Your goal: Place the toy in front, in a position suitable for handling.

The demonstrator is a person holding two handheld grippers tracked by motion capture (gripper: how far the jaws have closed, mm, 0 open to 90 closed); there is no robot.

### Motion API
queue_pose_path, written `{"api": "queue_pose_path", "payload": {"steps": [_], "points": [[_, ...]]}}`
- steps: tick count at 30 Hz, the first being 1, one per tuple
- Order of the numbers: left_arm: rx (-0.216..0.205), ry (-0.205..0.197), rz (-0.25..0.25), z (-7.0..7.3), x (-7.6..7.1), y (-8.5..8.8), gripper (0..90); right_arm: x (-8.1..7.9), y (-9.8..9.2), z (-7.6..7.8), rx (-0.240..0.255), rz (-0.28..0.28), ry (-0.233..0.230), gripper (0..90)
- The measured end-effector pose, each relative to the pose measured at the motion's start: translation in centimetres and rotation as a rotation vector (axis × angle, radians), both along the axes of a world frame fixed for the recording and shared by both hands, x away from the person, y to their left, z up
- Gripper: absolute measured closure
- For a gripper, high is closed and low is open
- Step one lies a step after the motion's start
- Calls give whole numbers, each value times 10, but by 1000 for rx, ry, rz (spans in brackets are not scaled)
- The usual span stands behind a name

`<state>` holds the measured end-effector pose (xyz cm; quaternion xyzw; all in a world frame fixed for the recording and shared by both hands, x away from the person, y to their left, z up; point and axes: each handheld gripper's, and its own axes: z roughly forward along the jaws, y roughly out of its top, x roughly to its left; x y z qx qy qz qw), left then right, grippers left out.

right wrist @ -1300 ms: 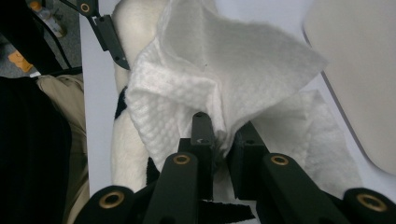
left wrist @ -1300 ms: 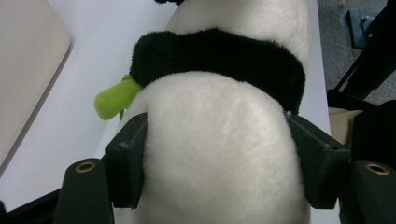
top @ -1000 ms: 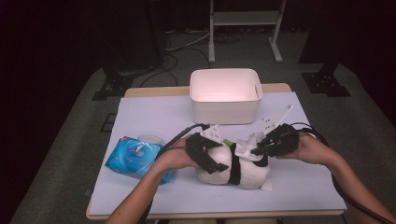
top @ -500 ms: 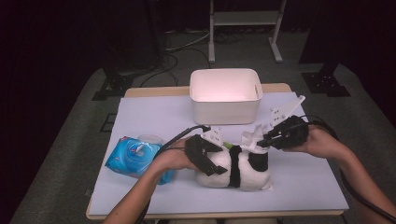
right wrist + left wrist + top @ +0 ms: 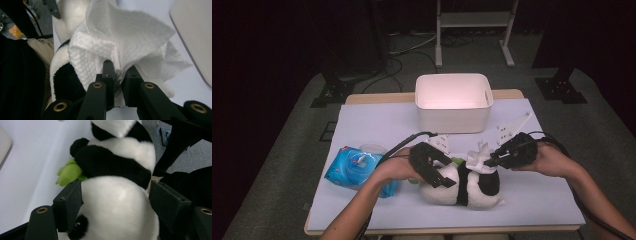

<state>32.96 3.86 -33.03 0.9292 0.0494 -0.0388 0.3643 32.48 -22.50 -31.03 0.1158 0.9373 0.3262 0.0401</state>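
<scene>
Since 1 second ago the right hand-held gripper (image 5: 486, 161) has swung out and returned over the panda toy (image 5: 462, 187), clenched on a white wipe (image 5: 117, 47) touching its back. On the worktop (image 5: 377, 125), the left hand-held gripper (image 5: 115, 202) straddles the panda's head, pads pressing it.

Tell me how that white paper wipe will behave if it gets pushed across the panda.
The wipe, pinched in the right gripper, is crumpled and folded, so it is probably floppy and light. It will likely bunch on the plush panda rather than slide flat.
</scene>
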Motion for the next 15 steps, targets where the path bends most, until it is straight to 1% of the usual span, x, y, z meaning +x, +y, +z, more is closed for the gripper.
{"api": "queue_pose_path", "payload": {"steps": [2, 4, 5, 6, 7, 9, 10, 12, 13, 14, 15], "points": [[-5, 0, 3, 1, 2, -2, 274, -3, -2, -1, 12, 8, -7, 808], [-11, 8, 5, 2, 4, -5, 278, -7, -3, -2, 18, 5, -9, 809], [-12, 3, 8, 3, 6, -6, 299, -9, -3, -2, 22, 6, -8, 808], [-11, 8, 7, 3, 8, -7, 319, -11, -4, -2, 24, 9, -6, 808], [-9, 13, 3, 3, 9, -7, 319, -13, -4, -2, 23, 12, -9, 808], [7, 8, 12, 3, 12, -9, 328, -15, -4, -2, 24, 22, -15, 808], [2, 12, 13, 2, 14, -10, 336, -16, -4, -3, 25, 24, -20, 808], [8, 14, 21, 1, 17, -11, 358, -19, -4, -3, 30, 27, -15, 808], [10, 12, 21, 1, 19, -12, 384, -20, -4, -3, 28, 36, -18, 808], [9, 19, 20, 0, 20, -13, 404, -22, -3, -3, 29, 35, -18, 808], [16, 25, 22, -1, 22, -14, 415, -23, -3, -3, 28, 37, -17, 808]]}}
